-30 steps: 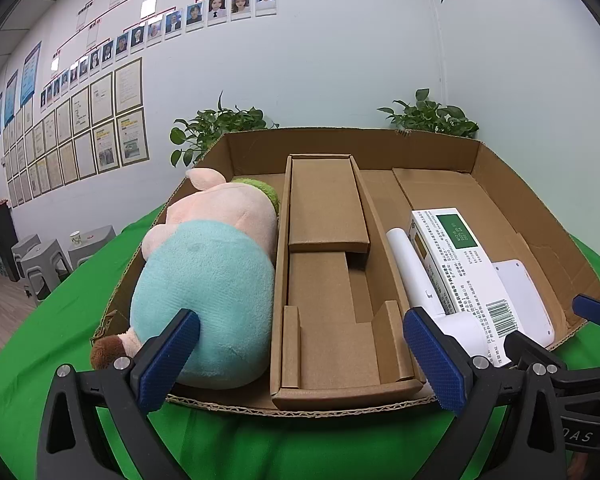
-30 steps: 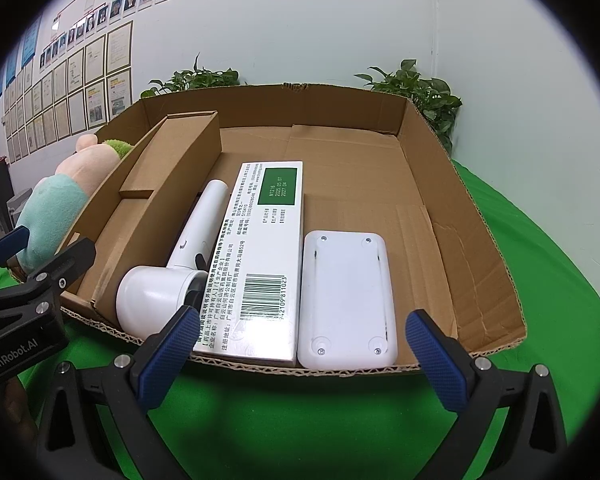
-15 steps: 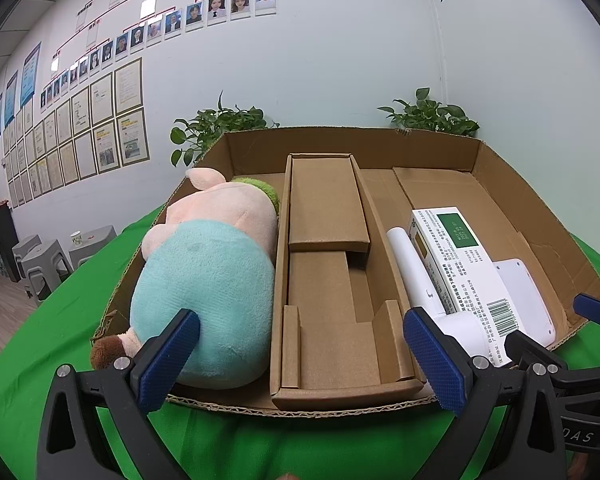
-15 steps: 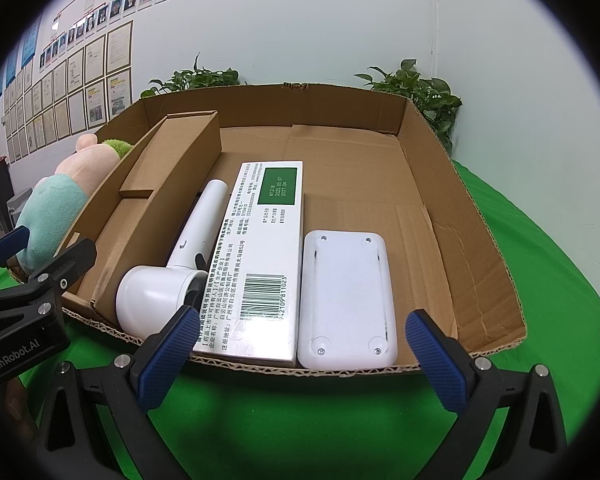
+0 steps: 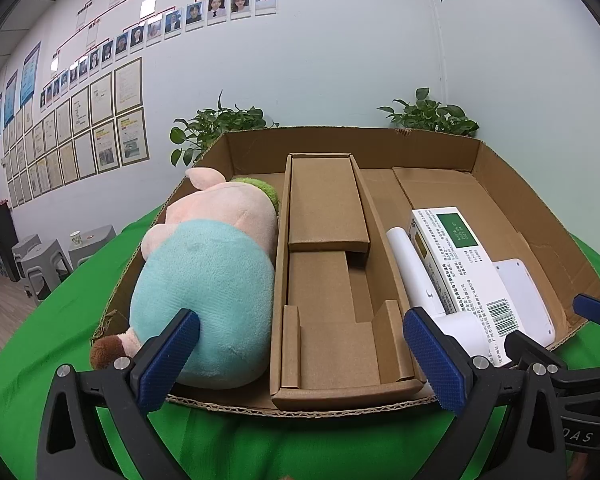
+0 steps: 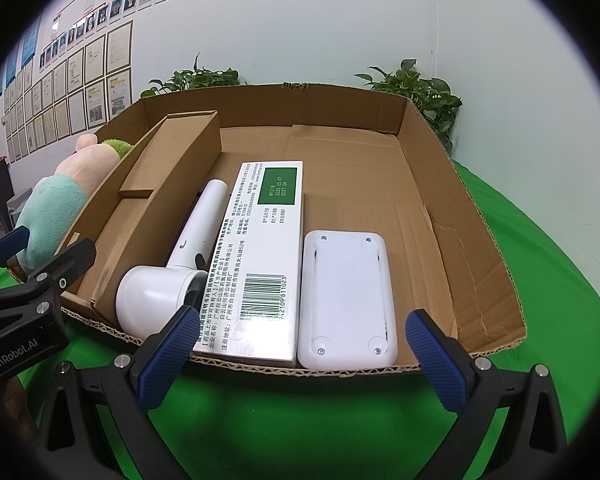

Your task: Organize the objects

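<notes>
Both tongs hang with their jaws wide apart and nothing between them, just off the near edge of the cardboard tray [image 6: 472,216] on the green table [image 6: 540,240]. The left tongs [image 5: 300,354] face the plush toy [image 5: 208,280] and the empty cardboard insert [image 5: 332,280]; the right tongs [image 6: 296,354] face the white items.

The risks, as I judge them: the near wall of the tray is low and its corrugated edge is ragged, so a low reach could catch a finger on it and shove the whole tray away across the cloth. The white handheld device [image 6: 180,264], the printed carton [image 6: 260,256] and the flat white unit [image 6: 346,296] lie side by side, touching or nearly so, which leaves little room to slip a finger between them; closing on one could drag or tip its neighbour. The flat unit sits low, so it may slide rather than lift. The two tongs are also near each other and could knock together if both reach toward the middle.

The carton's and the flat unit's near ends sit just beyond the gap of the right tongs, the device's round head just left of it. The plush toy fills the left compartment, its blue body just beyond the left finger [image 5: 168,360] of the left tongs.
</notes>
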Available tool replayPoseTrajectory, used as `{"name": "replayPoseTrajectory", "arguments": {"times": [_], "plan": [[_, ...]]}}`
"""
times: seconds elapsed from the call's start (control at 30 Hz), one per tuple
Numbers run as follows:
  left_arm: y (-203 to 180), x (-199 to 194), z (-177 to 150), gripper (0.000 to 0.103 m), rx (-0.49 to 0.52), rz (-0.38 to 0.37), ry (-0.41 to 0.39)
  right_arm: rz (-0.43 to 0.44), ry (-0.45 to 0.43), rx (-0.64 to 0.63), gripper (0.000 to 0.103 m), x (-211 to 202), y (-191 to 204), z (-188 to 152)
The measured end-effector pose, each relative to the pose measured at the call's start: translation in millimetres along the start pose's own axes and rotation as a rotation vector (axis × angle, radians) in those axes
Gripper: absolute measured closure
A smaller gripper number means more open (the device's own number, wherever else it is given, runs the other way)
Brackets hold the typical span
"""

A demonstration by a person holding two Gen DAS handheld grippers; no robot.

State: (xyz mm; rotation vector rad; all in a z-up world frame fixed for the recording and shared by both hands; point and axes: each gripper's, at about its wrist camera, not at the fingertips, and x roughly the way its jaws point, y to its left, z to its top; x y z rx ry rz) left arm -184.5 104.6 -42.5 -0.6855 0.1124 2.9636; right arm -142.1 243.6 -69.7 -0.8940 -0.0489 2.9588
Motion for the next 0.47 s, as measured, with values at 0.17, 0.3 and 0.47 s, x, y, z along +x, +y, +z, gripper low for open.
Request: {"name": "replayPoseTrajectory", "arguments": {"times": [0.17, 0.3, 0.47], "plan": [[-0.4, 0.8, 0.0, 0.000, -0.003, -0.005, 0.000, 0.000, 0.000, 0.000, 0.001, 0.0, -0.2, 0.0], [-0.7, 1.7, -0.3, 0.000, 0.000, 0.000, 0.002, 0.000, 0.000, 0.000, 0.001, 0.0, -0.3, 0.0], [-0.9, 3.1, -0.7, 0.000, 0.004, 0.005, 0.005, 0.000, 0.000, 0.000, 0.001, 0.0, -0.3, 0.0]]}}
